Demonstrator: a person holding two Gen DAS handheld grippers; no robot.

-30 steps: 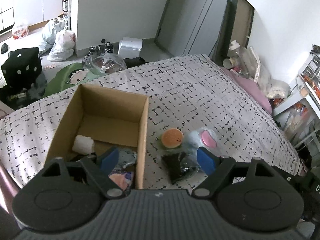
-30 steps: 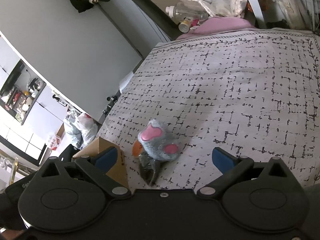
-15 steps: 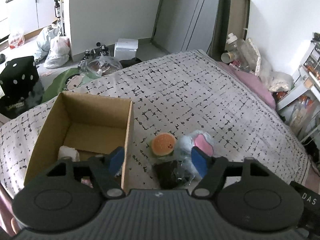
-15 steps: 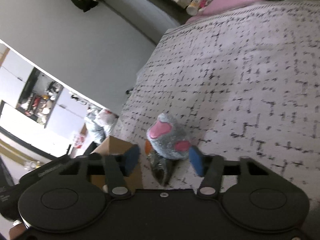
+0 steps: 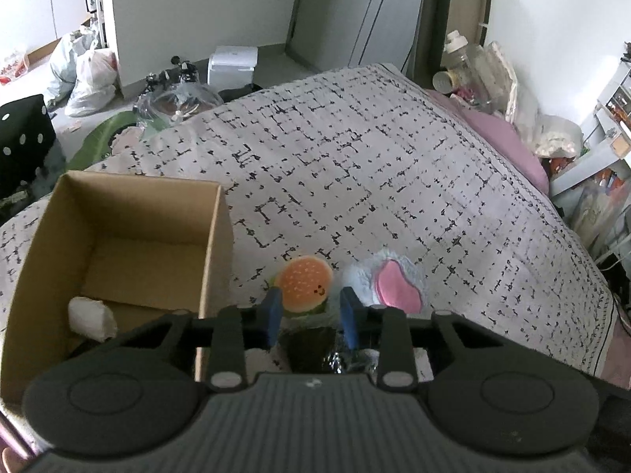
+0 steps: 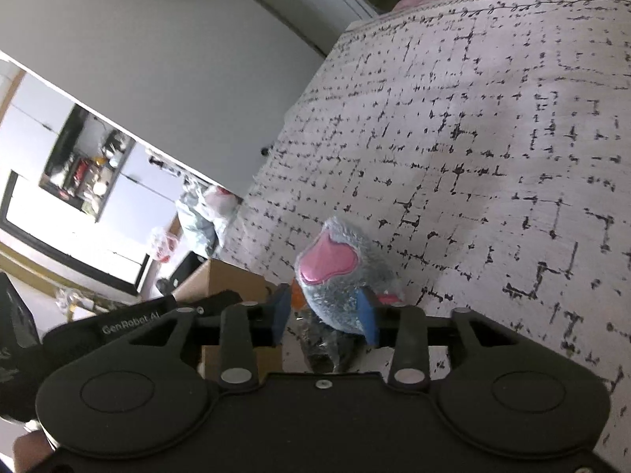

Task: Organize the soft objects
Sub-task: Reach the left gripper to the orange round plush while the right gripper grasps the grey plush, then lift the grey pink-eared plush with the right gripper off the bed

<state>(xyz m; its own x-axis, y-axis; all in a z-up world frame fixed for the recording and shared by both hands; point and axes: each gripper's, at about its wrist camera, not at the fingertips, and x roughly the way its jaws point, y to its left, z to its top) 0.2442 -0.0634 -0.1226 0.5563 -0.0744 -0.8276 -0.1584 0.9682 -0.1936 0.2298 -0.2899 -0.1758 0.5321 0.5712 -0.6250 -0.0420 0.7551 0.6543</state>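
Left wrist view: the left gripper (image 5: 310,317) points down at a bed (image 5: 394,181) covered by a pale quilt with a broken black grid print. Its jaws have just been closing; the blue pads (image 5: 273,313) flank the lower edge of a round, flat burger plush (image 5: 303,285), orange with pale specks and a stitched smile. Whether the pads press on it cannot be told. Below the plush lies a dark, crinkled glossy wrapper (image 5: 311,349). Just right of the burger plush sits a fluffy grey paw plush (image 5: 384,285) with a smooth pink pad. Left of the gripper stands an open cardboard box (image 5: 213,244), rigid and rectangular, with a white soft block (image 5: 88,317) on its floor.

Right wrist view: the right gripper (image 6: 325,315) points obliquely down, and its jaws have opened slightly in the last moment. The paw plush (image 6: 339,276) lies between its blue pads (image 6: 364,315), which bear against the shaggy grey fur on both sides. The box's corner (image 6: 221,280) shows to the left.
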